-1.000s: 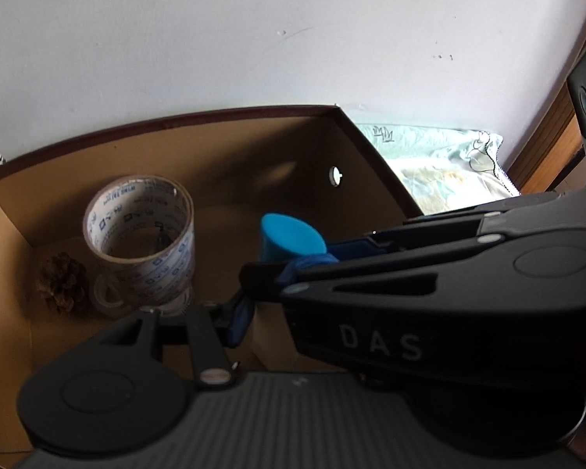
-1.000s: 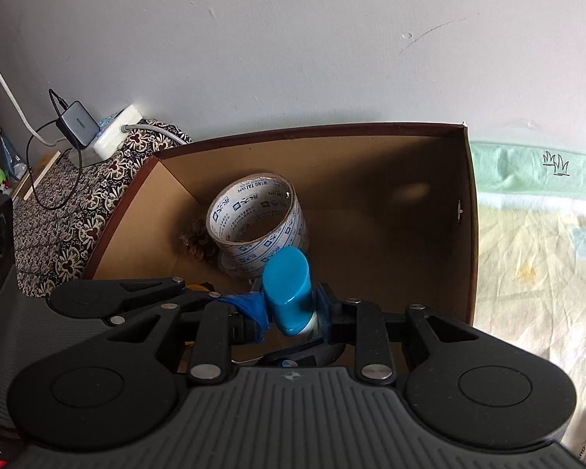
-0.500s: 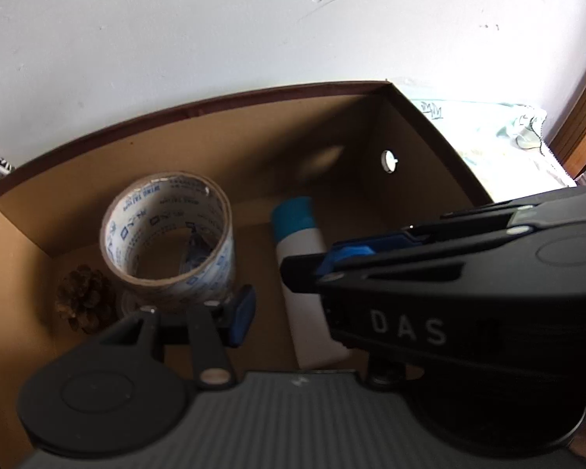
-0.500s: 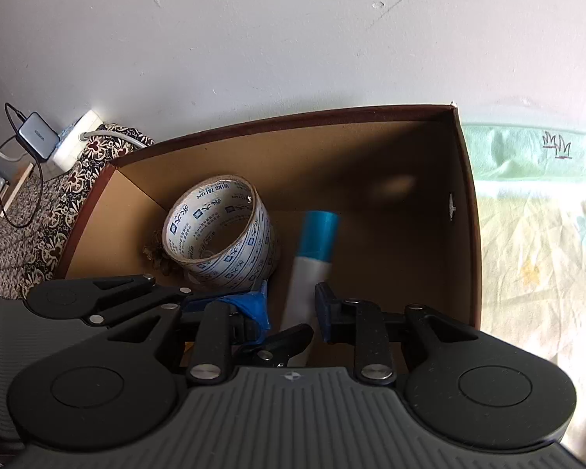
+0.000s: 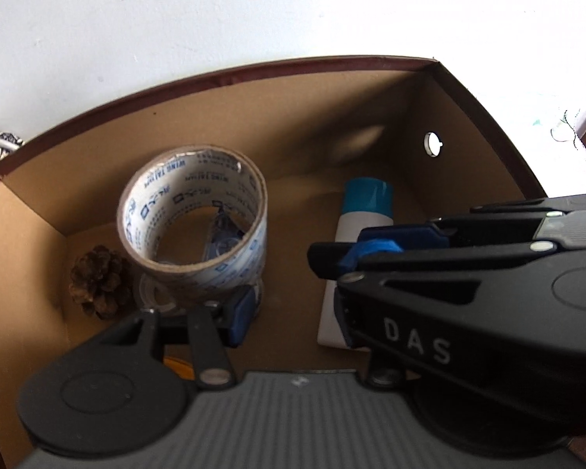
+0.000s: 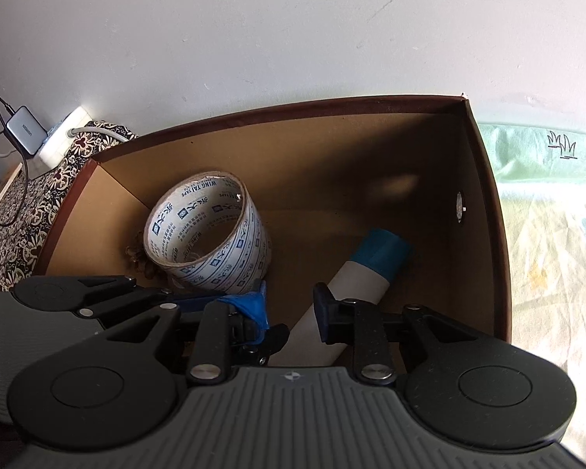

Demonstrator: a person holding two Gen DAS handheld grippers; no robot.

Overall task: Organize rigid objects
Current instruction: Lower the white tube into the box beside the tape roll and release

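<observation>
A brown cardboard box [image 5: 332, 90] [image 6: 484, 179] holds a printed tape roll [image 5: 193, 230] [image 6: 211, 230], a pine cone [image 5: 97, 277] and a white tube with a blue cap [image 5: 365, 211] [image 6: 367, 269] lying on the box floor. My right gripper [image 6: 291, 306] is open and empty, its fingers just above the tube's lower end. It shows in the left wrist view [image 5: 429, 242] crossing from the right. My left gripper [image 5: 285, 301] is open and empty over the box's near edge, beside the tape roll.
A patterned cloth [image 6: 39, 203] with a charger [image 6: 23, 129] and a white power strip lies left of the box. A pale printed sheet [image 6: 547, 234] lies to its right. A white wall stands behind. A small yellow item [image 5: 177, 367] shows by the left finger.
My right gripper opened and let go of the blue-capped tube, which now lies on the box floor. Both grippers have drawn back a little and the views tilted down.
</observation>
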